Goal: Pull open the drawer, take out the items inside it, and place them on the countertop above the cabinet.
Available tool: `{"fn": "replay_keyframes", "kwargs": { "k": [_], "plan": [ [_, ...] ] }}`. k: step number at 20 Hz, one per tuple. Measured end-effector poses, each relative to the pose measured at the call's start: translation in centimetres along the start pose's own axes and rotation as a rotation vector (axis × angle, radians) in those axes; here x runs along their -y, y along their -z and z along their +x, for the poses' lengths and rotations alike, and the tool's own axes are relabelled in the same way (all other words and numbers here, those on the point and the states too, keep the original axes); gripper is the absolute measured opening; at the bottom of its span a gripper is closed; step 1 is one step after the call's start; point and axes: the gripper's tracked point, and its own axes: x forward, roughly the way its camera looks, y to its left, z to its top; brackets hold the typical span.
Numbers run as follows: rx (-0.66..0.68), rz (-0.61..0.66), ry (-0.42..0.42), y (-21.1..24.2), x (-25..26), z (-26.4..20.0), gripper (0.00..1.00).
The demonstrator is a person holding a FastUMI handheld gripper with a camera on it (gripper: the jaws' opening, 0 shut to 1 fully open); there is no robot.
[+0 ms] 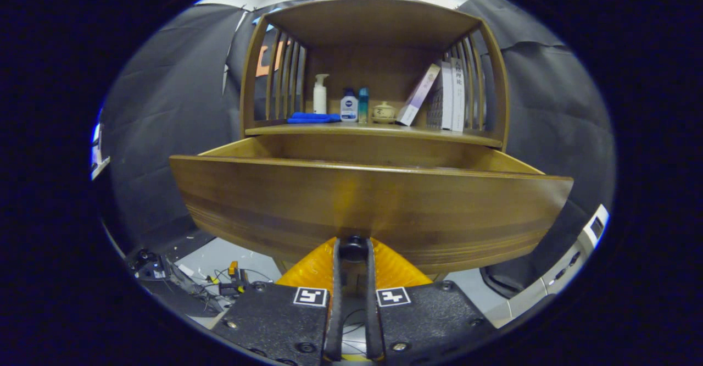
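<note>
The drawer (373,212) was seen pulled well out below the countertop (373,131), its interior hidden behind the tall front. It was judged stiff, heavy wood, best drawn by its dark knob (353,248). The gripper (353,256) was clamped nearly shut, both fingers pressed upon that knob.

The camera rides on the tool (353,251), looking forward along its two fingers, low and very close to the drawer (373,212) front. It faces the cabinet (373,25) head-on and slightly upward, so the tabletop (373,131) and its shelf things sit beyond and above, the booth floor (219,256) below.
</note>
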Motion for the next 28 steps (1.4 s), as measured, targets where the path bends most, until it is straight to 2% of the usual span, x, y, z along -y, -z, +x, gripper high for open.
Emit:
{"fn": "replay_keyframes", "kwargs": {
  "k": [9,14,17,21,24,28],
  "plan": [
    [-0.022,-0.038,-0.003,0.6,-0.3,-1.1,0.2],
    [-0.073,-0.036,-0.02,0.0,-0.1,-2.6,0.32],
    [-0.045,-0.072,-0.07,-2.4,-0.8,-4.6,0.34],
    [0.029,-0.054,-0.116,-7.6,-0.8,-6.2,0.61],
    [0.025,-0.067,-0.118,-11.3,-0.1,-5.9,0.81],
    [-0.032,-0.094,-0.135,-14.6,0.9,-4.0,0.86]
  ]
}}
